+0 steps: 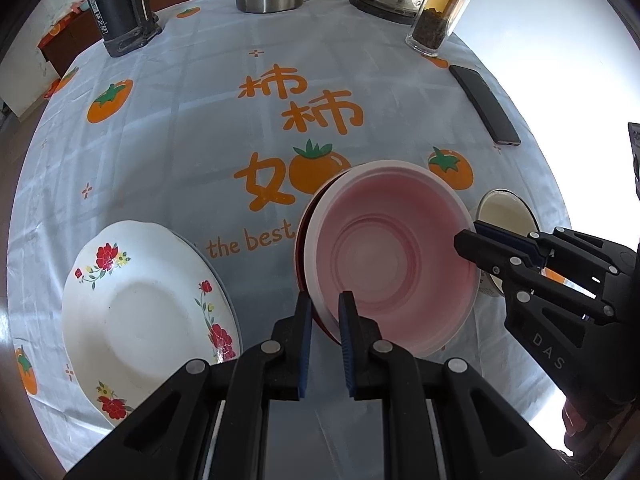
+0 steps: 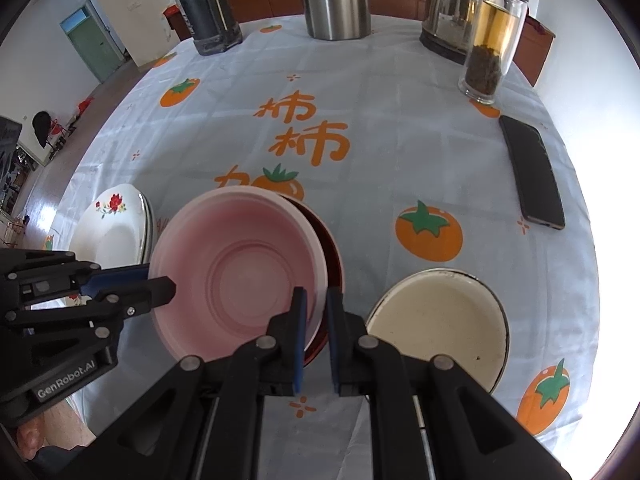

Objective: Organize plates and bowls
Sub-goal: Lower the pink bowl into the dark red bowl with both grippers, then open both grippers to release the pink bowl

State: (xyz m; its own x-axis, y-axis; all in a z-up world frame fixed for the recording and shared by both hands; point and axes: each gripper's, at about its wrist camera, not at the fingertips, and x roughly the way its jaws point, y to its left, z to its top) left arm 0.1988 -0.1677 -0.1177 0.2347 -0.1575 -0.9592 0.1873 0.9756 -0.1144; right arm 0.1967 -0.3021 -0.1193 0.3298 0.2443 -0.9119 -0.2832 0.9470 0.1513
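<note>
A pink bowl (image 1: 384, 256) (image 2: 240, 272) sits nested in a dark red bowl (image 1: 301, 240) (image 2: 332, 256) at the table's front middle. My left gripper (image 1: 325, 340) (image 2: 160, 276) is shut on the stack's left rim. My right gripper (image 2: 316, 336) (image 1: 468, 236) is shut on its right rim. A white flowered plate (image 1: 148, 320) (image 2: 116, 232) lies to the left, seemingly on another plate. A cream enamel bowl (image 2: 440, 320) (image 1: 506, 212) stands to the right.
A black phone (image 2: 532, 172) (image 1: 484, 104) lies at the right. At the back stand a black flask (image 2: 204, 8), a steel kettle (image 2: 336, 0), an electric kettle (image 2: 448, 20) and a glass tea bottle (image 2: 492, 40). The persimmon tablecloth (image 2: 380, 120) covers the round table.
</note>
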